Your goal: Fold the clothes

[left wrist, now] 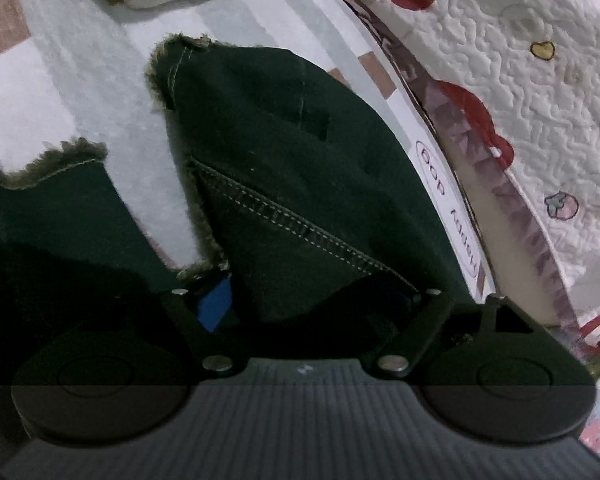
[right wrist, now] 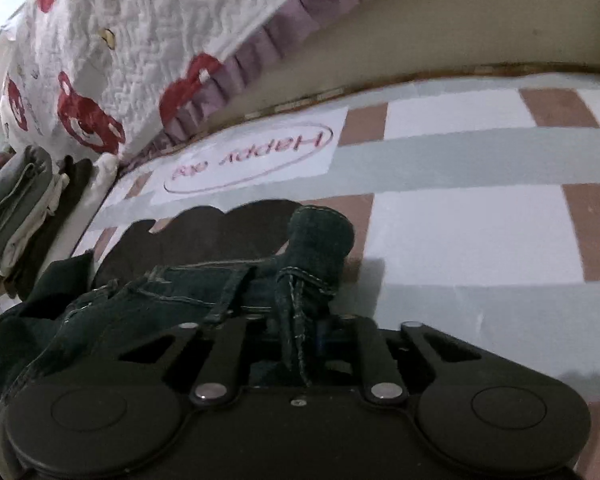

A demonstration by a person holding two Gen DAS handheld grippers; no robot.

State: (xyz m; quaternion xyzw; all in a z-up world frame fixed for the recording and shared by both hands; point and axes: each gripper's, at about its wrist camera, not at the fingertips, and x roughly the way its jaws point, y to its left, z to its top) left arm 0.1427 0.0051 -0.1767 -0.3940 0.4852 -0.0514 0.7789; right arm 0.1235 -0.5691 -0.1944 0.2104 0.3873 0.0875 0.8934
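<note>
Dark denim shorts (left wrist: 284,184) lay on the checked mat (left wrist: 80,80); the left gripper (left wrist: 304,300) stood wide open, the right gripper (right wrist: 300,320) pinched their waistband.

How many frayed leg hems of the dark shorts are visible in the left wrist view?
2: one hem at top centre, another hem at left. More may be hidden under folds.

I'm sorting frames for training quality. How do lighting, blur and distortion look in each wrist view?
Left wrist view: dim, the dark green shorts nearly black, stitching sharp, straight mat edges bowed by the fisheye. Right wrist view: brighter, slight smear on the quilt, and the waistband casts a soft shadow on the mat.
</note>
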